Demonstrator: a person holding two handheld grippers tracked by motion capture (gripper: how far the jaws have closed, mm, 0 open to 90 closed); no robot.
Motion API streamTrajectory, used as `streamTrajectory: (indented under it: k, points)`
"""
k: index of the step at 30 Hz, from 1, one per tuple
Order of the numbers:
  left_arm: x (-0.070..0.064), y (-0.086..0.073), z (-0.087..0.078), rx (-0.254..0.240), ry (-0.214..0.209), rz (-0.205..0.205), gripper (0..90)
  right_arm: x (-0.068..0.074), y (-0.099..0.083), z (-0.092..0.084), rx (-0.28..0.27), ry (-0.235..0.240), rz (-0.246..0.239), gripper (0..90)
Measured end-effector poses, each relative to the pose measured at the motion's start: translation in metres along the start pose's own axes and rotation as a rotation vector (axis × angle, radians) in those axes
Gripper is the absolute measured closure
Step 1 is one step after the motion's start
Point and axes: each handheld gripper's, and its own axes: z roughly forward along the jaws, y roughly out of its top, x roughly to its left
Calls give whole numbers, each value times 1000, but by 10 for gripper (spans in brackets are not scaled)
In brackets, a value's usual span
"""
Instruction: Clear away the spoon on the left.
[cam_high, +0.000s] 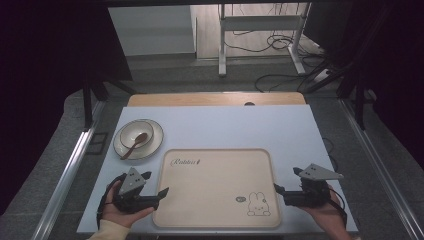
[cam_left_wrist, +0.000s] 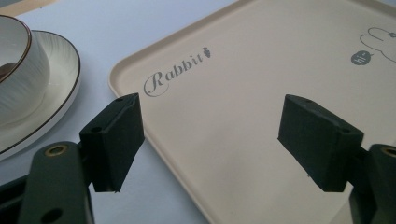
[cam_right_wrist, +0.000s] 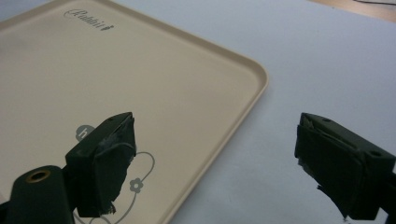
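A beige tray (cam_high: 215, 170) bears "Rabbit" lettering and a rabbit drawing (cam_high: 258, 204).

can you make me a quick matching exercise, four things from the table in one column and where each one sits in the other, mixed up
1. spoon
2. bowl
3. plate
4. tray

a. on the plate
b. between the two claws, near the front edge
c. in the bowl
d. on the table, beyond the left claw

Pairs: 1-c, 2-a, 3-d, 4-b
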Motion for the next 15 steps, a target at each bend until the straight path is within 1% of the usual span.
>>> streamTrajectory:
  k: [2,3,6,12,15]
  points:
    - [1,1,1,-7,0,-4,202,-1,-1,0,5,-1,0,130]
    - [1,1,1,-10,-10,-13,194,-2,-1,0,6,-1,4,130]
    - [1,4,2,-19,-19,-20,186,-4,-1,2,8,-3,9,131]
    - [-2,7,1,-19,-16,-5,196,-4,-3,2,20,-18,17,136]
    - [-2,10,-4,-31,-14,-3,198,-2,-2,1,17,-13,16,136]
